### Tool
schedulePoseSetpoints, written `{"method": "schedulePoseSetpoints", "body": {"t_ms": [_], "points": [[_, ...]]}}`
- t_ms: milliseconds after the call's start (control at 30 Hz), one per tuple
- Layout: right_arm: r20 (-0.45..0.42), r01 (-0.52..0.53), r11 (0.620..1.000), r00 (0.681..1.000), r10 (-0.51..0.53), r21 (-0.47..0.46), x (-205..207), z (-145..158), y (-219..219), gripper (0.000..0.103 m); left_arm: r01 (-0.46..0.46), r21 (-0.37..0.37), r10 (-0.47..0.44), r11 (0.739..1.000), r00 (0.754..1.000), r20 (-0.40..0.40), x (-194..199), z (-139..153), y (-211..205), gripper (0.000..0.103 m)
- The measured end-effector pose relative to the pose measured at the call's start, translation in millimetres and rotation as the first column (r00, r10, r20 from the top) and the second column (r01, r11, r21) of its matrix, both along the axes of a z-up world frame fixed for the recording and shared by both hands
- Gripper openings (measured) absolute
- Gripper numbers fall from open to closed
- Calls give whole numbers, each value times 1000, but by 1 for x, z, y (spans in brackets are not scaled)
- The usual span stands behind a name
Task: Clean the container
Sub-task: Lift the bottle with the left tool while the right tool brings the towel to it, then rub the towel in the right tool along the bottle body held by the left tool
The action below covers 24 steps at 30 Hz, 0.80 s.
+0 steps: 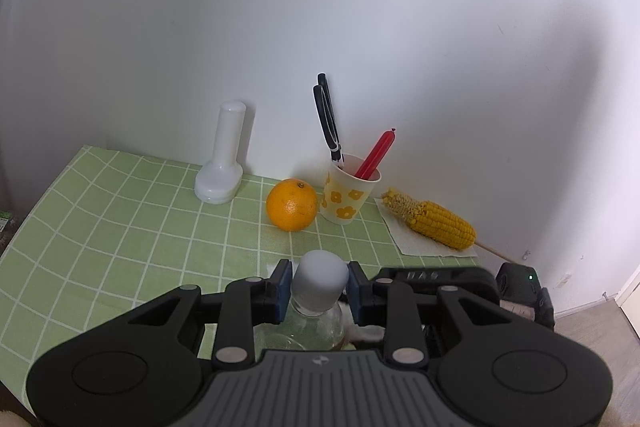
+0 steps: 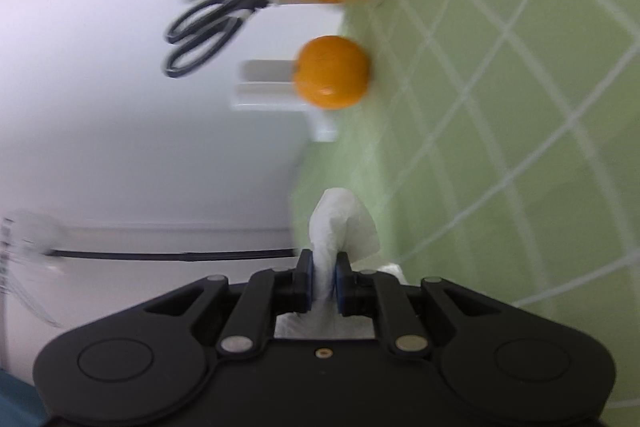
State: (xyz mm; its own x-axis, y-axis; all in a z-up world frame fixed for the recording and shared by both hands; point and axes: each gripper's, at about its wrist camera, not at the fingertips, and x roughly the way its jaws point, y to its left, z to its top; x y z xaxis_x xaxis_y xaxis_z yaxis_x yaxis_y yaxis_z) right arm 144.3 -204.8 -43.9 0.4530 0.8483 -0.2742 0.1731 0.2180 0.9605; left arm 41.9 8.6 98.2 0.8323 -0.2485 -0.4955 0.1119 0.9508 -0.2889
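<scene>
While left tool clamps clear plastic bottle with white cap near front tabletop edge, right tool pinches crumpled white tissue. Step: wiping. Next, likely: press tissue against bottle wall.

Bright even light, right view motion-blurred

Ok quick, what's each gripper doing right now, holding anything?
Left gripper: closed on the clear bottle, fingers at its white cap.
Right gripper: closed on a white tissue.
</scene>
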Motion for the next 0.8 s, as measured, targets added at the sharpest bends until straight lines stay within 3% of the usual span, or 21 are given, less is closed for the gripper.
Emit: {"method": "schedulePoseSetpoints", "body": {"t_ms": [300, 433, 567, 800], "points": [[-132, 117, 993, 985, -111, 35, -34, -22, -9, 11, -11, -5, 11, 1000, 1000, 3, -1, 0, -1, 31], [-132, 149, 983, 982, -135, 104, -42, -13, -11, 12, -15, -5, 15, 1000, 1000, 5, -2, 0, -1, 31], [-76, 161, 970, 986, -149, 182, -42, 8, -9, 13, -20, -6, 20, 1000, 1000, 8, -3, 0, -2, 31], [-85, 169, 982, 983, -162, 84, -45, 1, -9, 13, -20, -6, 20, 1000, 1000, 15, -3, -1, -2, 31]]}}
